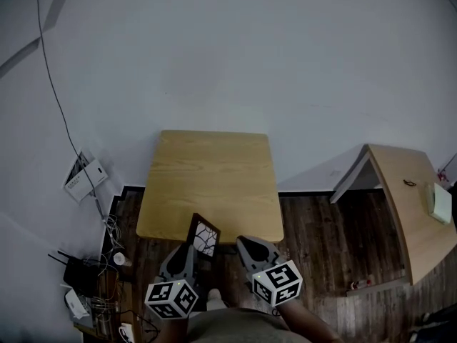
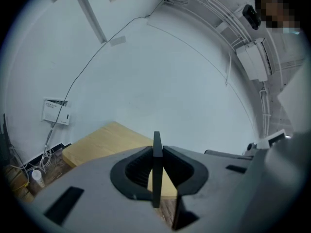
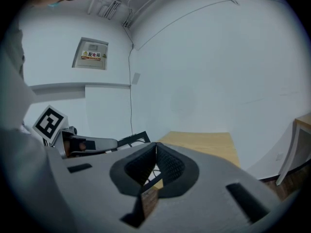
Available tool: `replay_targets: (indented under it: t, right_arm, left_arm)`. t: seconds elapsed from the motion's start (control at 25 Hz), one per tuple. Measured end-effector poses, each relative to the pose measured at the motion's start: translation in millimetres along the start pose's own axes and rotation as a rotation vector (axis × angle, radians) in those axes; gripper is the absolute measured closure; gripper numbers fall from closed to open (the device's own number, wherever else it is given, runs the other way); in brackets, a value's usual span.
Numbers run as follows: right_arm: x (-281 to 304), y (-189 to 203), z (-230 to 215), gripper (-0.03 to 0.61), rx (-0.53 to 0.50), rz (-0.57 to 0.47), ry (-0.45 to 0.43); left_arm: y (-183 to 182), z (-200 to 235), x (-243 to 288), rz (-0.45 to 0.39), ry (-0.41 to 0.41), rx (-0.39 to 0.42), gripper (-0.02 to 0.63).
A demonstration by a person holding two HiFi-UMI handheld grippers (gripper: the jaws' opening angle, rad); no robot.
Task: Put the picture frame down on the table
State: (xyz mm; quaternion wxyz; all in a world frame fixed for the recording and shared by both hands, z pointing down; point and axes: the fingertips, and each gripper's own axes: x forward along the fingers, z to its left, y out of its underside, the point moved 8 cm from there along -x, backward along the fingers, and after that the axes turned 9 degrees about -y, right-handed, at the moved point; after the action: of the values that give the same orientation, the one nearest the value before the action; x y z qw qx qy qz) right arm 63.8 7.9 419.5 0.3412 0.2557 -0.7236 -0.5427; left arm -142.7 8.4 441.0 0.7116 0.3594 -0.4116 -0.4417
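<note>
A dark picture frame (image 1: 205, 235) with a white-patterned face hangs upright just before the near edge of the wooden table (image 1: 207, 177). My left gripper (image 1: 190, 251) is shut on it; in the left gripper view the frame (image 2: 157, 171) stands edge-on between the jaws of the gripper (image 2: 157, 150). My right gripper (image 1: 241, 242) hovers just right of the frame, its jaws touching at the tips (image 3: 155, 147) with nothing seen between them. The right gripper view shows the frame (image 3: 134, 140) and the left gripper (image 3: 90, 144) at left, with the table (image 3: 204, 142) ahead.
A second wooden table (image 1: 410, 213) stands at the right with a pale flat object (image 1: 440, 202) on it. Cables, a router and small items (image 1: 86, 281) clutter the floor at the left. A white box (image 1: 86, 177) leans on the wall. Dark wood floor (image 1: 321, 263) lies below.
</note>
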Motion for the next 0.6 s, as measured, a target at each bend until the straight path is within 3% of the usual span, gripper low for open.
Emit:
replay_targets:
  t: [0.6]
  right_arm:
    - [87,-14,-42,0.577,0.016,0.017,0.020]
  left_arm:
    - [-24,38,92,0.062,0.034,0.000,0.552]
